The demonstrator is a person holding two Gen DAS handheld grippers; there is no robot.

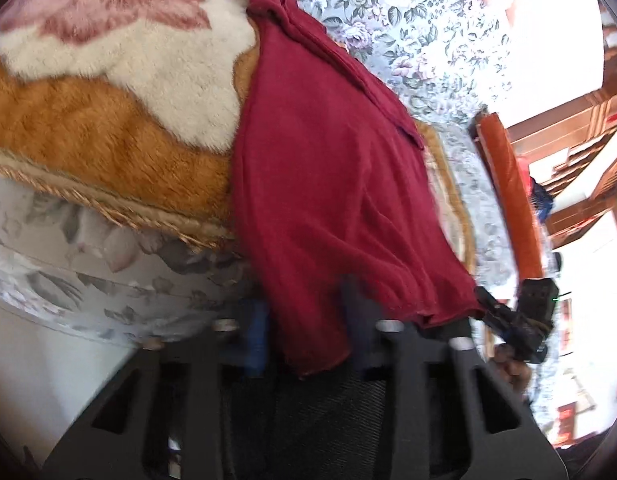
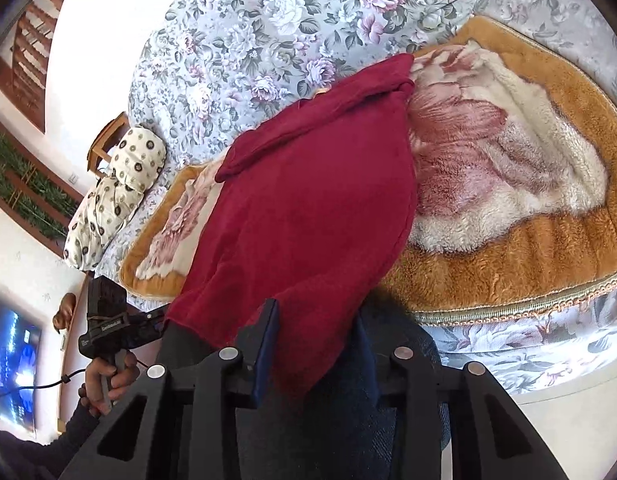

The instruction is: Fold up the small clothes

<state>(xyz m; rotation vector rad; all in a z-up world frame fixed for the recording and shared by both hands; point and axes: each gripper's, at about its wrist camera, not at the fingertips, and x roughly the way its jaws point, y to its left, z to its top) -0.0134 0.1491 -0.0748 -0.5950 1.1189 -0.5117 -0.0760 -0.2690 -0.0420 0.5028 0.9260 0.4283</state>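
Two grippers pinched one dark red garment (image 2: 308, 208) draped over a plush floral mat (image 2: 508, 184) on the flowered sofa (image 2: 268, 32): left gripper (image 1: 304, 332) and right gripper (image 2: 314, 344) each clamped its near hem. A spotted cushion (image 2: 120, 192) lay left of the garment.

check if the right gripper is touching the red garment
Touching: the right wrist view shows the red garment hem draped between the fingers of the right gripper, lying against them.
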